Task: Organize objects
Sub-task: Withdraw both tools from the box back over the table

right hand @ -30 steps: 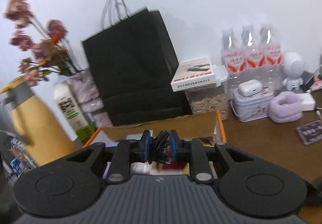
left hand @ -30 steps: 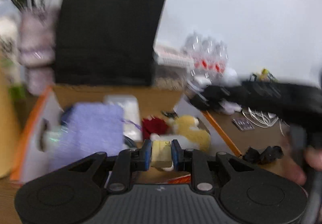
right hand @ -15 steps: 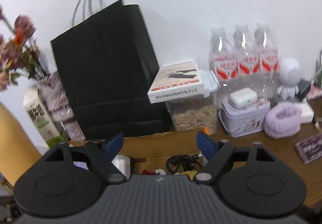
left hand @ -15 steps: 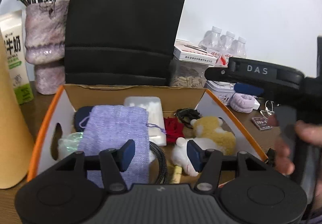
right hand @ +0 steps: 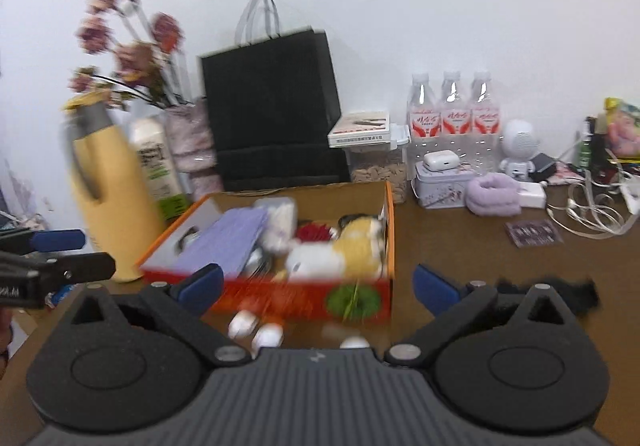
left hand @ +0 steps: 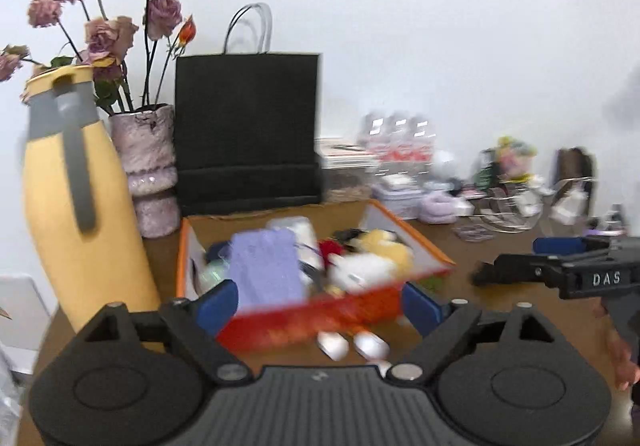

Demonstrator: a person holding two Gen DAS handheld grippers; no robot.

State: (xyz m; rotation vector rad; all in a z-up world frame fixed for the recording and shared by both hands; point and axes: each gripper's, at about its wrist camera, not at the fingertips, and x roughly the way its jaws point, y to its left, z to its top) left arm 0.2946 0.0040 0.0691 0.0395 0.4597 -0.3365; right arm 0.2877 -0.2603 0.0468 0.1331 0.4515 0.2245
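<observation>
Brown bench (right hand: 460,246) against white wall; orange-rimmed box (right hand: 390,230) mid-bench, packed with lilac pouch (right hand: 232,236) and yellow plush (right hand: 356,244). Left gripper (left hand: 320,300) and right gripper (right hand: 316,284): fingers wide, empty.

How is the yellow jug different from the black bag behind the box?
The yellow jug is rounded, with a grey handle down its side; the black bag is flat and boxy, with thin loop handles on top. The jug stands beside the orange box, on its left, while the bag stands behind it against the wall. The bag is wider than the jug. Both stand upright on the brown table.
</observation>
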